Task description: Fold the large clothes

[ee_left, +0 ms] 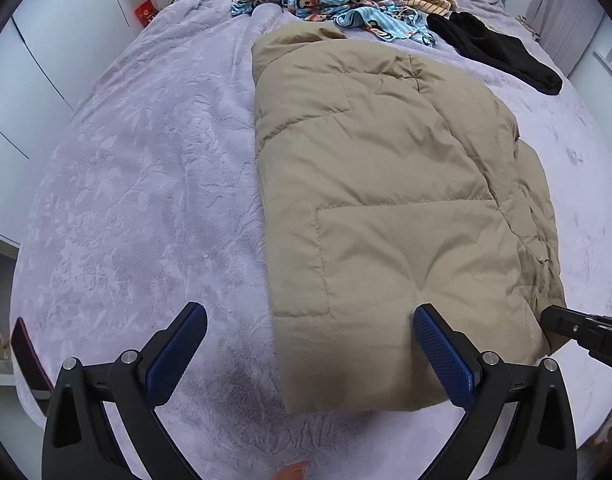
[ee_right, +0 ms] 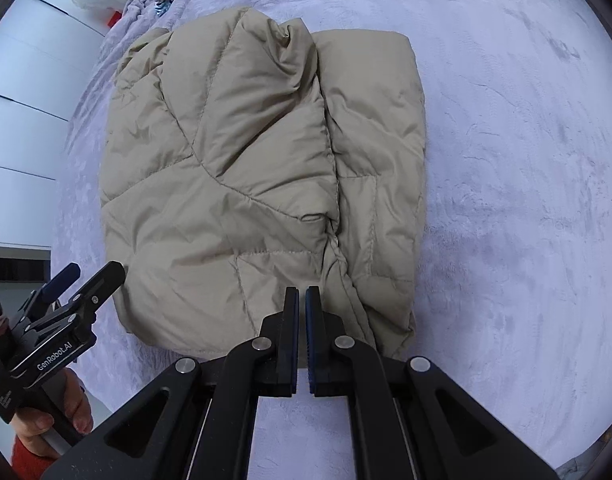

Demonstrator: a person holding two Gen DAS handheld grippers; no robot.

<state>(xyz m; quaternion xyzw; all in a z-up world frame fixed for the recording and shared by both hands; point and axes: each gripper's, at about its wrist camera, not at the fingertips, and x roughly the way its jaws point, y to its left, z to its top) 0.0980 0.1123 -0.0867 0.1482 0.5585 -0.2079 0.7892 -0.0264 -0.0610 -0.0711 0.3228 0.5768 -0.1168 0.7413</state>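
Both grippers sit at the near hem of the folded tan jacket (ee_left: 385,208): left gripper (ee_left: 309,326) spread wide and holding nothing, right gripper (ee_right: 302,300) nearly closed, apparently empty, seemingly ready for the next fold.

A tan quilted puffer jacket (ee_left: 385,208) lies on a bed (ee_left: 146,184) covered in lilac plush. It is folded into a rough, puffy rectangle, its long axis running away from the near edge. One side panel is folded over the middle, forming a raised lengthwise ridge with a narrower layer showing beside it. Stitched seams and creases cross the matte fabric.
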